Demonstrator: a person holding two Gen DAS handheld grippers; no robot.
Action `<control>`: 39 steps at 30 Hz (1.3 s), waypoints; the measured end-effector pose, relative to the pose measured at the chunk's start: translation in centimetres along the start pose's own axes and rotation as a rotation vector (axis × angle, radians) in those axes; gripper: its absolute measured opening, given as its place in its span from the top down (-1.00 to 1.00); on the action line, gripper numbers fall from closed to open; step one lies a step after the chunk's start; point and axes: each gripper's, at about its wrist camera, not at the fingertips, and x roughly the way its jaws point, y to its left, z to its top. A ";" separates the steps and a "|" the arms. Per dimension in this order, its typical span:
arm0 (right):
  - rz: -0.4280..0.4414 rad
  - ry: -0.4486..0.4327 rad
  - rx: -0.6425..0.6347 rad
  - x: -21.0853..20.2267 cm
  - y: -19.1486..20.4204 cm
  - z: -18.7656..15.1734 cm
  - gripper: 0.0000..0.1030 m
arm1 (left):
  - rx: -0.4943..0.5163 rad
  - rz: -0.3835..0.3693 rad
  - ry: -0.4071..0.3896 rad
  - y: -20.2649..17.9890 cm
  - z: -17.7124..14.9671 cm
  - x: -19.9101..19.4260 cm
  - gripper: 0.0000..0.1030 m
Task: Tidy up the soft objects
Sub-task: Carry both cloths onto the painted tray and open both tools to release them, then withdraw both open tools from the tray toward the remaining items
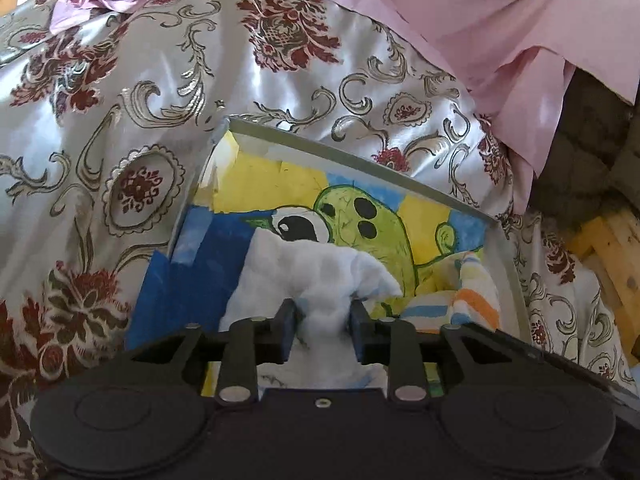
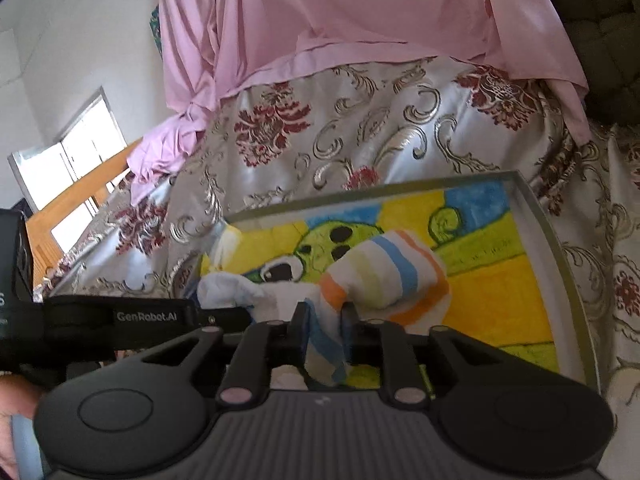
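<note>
Left tool (image 1: 322, 320) pinches fluffy white cloth (image 1: 316, 268); right tool (image 2: 325, 326) grips striped cloth (image 2: 392, 276).

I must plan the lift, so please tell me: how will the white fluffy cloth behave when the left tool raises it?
The white cloth probably flops: it already bunches and droops around the left tool pinching it. Its fluffy look suggests it is light. It likely grips rather than slips.

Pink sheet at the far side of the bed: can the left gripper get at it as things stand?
Probably not: the left gripper is shut on the white cloth over the tray; the pink sheet lies beyond.
</note>
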 end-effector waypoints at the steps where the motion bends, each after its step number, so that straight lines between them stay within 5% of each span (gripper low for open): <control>1: -0.006 0.003 -0.003 -0.2 0.0 -0.1 0.48 | -0.003 0.000 0.000 0.0 0.0 -0.2 0.22; 6: -0.034 0.012 -0.001 -1.2 0.0 -0.2 0.10 | -0.009 0.011 -0.021 -0.3 -0.3 -1.8 -0.38; 18: -0.094 -0.085 -0.037 -9.2 1.2 -1.3 -0.66 | 0.042 0.002 -0.153 -0.9 -2.3 -9.9 -0.73; 24: -0.114 -0.178 -0.043 -15.1 2.7 -2.3 -0.85 | 0.096 0.022 -0.278 -1.8 -4.6 -16.1 -0.99; 39: -0.212 -0.384 -0.118 -29.0 8.6 -8.7 -1.00 | 0.227 0.022 -0.473 -3.6 -13.4 -29.7 -0.99</control>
